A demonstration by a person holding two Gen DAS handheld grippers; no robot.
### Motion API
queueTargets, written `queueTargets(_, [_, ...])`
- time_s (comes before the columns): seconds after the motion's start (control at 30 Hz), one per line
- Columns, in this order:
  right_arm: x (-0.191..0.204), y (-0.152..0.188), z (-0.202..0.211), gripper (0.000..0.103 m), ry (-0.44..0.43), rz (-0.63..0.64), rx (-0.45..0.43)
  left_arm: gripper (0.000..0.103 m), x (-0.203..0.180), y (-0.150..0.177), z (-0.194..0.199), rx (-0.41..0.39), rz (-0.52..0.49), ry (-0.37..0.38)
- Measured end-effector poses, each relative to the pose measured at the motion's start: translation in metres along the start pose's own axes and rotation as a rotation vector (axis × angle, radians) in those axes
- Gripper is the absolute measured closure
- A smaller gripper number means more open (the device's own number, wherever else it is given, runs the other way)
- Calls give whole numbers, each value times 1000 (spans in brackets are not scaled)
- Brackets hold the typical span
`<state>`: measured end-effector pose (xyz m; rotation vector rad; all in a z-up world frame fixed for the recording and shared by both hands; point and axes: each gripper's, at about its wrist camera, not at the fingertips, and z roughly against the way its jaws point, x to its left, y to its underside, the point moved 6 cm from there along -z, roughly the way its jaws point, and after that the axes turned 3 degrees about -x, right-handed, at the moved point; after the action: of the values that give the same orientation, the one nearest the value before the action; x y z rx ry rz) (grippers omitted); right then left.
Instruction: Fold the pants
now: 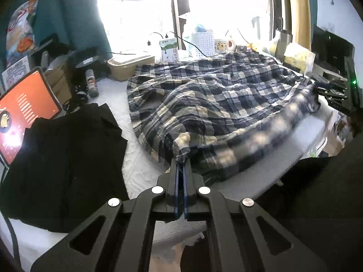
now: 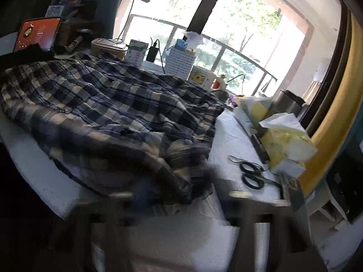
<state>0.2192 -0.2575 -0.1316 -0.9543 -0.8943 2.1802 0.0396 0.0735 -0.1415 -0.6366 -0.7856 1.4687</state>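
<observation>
White padded table (image 1: 140, 158) by a bright window, cluttered at the back. Left gripper (image 1: 181, 165): fingers clenched on a near corner of the plaid pants (image 1: 204, 95), fabric pinched between the tips. Pants lie rumpled across the table's middle. Right gripper (image 2: 181, 195): too blurred, can't tell if it's clamped or what it holds; it sits at the pants' near edge. Black cloth (image 1: 65, 154) lies left of the pants w/ an orange-screen tablet (image 1: 25, 104) behind; scissors (image 2: 251, 172) & tissue pack (image 2: 285, 140) to the right.
</observation>
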Motion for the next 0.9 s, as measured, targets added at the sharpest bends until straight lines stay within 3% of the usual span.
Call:
queueTargets(0.13, [-7,-8,7,99,-14,-62,-23,102,-1,-8,15,-57,63,36])
queueTargets(0.47, [-33,-27,43,102,12,-176,-115,102,5,-44,46,-169,108,82])
queueTargets(0.9, [-75,-84,48,102,-30,-333,-300,102,13,-113,37,-295,24,45])
